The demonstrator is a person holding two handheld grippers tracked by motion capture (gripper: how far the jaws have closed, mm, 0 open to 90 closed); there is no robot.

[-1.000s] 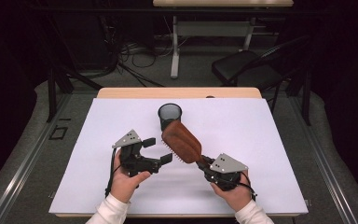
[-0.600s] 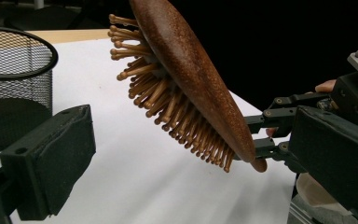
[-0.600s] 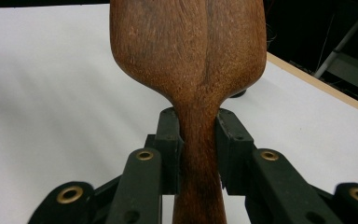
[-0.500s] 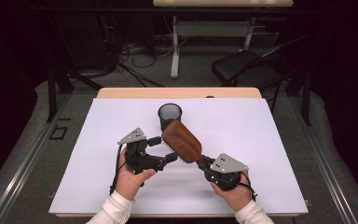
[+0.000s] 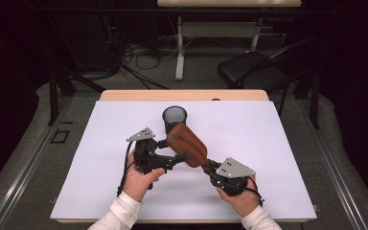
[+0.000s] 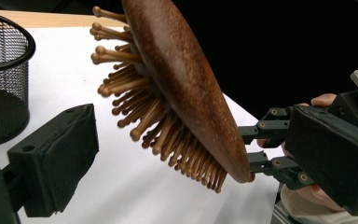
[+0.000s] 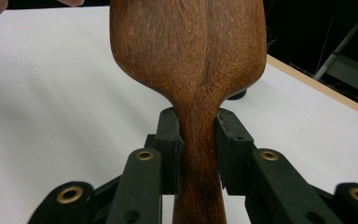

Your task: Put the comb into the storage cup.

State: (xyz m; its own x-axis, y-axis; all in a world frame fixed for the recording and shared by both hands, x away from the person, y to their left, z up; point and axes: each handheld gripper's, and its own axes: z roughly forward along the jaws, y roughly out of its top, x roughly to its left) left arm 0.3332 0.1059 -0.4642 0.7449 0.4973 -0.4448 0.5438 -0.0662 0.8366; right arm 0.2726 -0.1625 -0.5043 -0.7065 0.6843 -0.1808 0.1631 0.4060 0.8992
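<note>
Your right gripper (image 7: 199,151) pinches the brush (image 5: 187,143) handle, head raised above the surface by the cup (image 5: 174,118). Close the open left fingers (image 6: 58,161) squarely on the head before letting go.

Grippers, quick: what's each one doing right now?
Left gripper: open, jaws either side of the brush head, not pressing.
Right gripper: shut on the wooden hairbrush handle.
</note>
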